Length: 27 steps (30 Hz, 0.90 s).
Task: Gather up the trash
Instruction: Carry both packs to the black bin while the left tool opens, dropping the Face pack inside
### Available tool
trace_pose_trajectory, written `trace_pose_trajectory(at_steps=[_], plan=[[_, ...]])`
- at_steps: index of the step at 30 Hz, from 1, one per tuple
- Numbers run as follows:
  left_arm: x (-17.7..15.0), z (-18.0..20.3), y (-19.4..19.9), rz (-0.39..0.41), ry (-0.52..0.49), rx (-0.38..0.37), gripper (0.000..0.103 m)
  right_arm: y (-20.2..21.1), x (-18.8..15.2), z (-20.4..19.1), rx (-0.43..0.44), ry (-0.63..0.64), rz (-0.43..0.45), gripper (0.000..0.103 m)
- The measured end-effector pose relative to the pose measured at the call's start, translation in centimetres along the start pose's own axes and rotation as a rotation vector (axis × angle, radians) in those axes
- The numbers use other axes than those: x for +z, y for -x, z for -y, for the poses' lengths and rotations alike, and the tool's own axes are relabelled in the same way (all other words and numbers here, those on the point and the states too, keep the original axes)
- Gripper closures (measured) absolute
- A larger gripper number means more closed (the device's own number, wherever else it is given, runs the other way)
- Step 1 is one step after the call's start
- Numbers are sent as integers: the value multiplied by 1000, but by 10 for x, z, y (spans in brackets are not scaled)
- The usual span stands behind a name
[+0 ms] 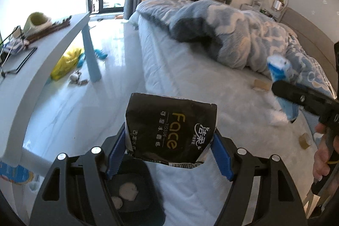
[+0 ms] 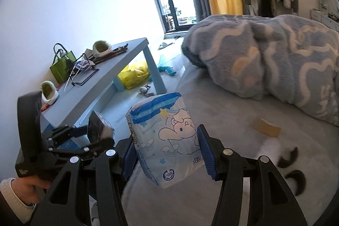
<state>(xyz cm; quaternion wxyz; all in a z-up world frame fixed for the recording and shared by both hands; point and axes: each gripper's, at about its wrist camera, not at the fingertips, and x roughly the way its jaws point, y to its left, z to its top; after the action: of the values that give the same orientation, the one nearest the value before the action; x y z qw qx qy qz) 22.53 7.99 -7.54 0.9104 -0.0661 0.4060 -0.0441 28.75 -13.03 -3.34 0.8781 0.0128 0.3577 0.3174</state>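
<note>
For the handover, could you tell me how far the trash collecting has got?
Done: wads lie in the dark bin. In hand: left hand-held gripper clamps a black tissue pack, right hand-held gripper a blue-white pack. Left: brown scraps on the bed.

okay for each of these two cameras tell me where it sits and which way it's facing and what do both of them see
Left wrist: sits on the left gripper, looking along its fingers down past the black tissue pack at the dark bin beside the bed; a hand shows at the right edge.
Right wrist: sits on the right gripper, looking over the blue-and-white pack toward the blue table; a hand and sleeve show lower left.
Shared: both packs, the blanket, the yellow bag, and the window.
</note>
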Motion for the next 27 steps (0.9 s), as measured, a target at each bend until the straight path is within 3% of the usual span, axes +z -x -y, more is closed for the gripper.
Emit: trace_pose_trajectory(at_steps=[17,27], plan=[[-48,-87,-18,-215,105,89,28,-60,7,-89,103,84,-61,48],[-77,-121,-29,-342,94,118,27,-93,4,-132,150,122,-106,48]])
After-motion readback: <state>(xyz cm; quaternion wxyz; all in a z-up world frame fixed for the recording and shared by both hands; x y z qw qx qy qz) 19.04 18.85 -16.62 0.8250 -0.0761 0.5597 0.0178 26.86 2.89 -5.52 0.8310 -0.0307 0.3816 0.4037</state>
